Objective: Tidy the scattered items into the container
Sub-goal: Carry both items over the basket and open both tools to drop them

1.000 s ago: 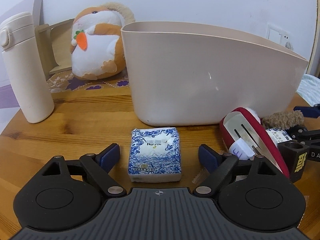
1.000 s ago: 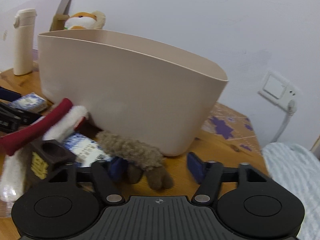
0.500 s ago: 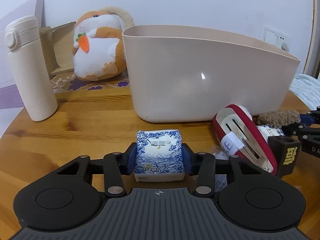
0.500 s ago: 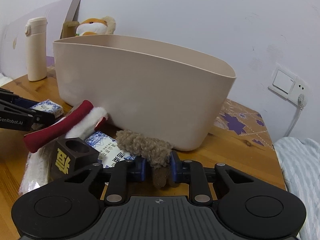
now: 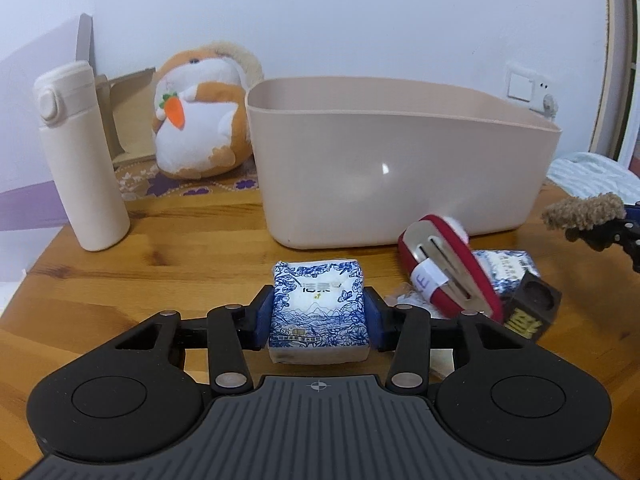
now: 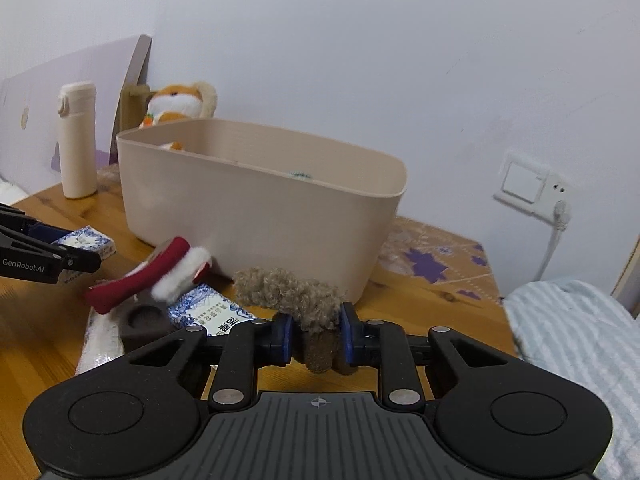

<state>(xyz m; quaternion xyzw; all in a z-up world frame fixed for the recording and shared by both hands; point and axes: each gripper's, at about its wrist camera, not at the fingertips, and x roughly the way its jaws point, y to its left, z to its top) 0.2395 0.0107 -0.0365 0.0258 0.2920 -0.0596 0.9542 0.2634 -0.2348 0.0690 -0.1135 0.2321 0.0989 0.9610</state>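
Note:
My left gripper is shut on a blue-and-white tissue pack, held above the wooden table in front of the beige container. My right gripper is shut on a brown fuzzy toy, lifted near the container's right end. The toy also shows at the right edge of the left wrist view. On the table lie a red-and-white slipper-like item, a second tissue pack and a dark brown block.
A cream flask stands at the left. A plush hamster sits behind the container by a cardboard piece. A striped cloth lies at the right. A wall socket is behind.
Both grippers closed on their items, the left on the tissue pack and the right on the fuzzy toy, then lifted them up off the table.

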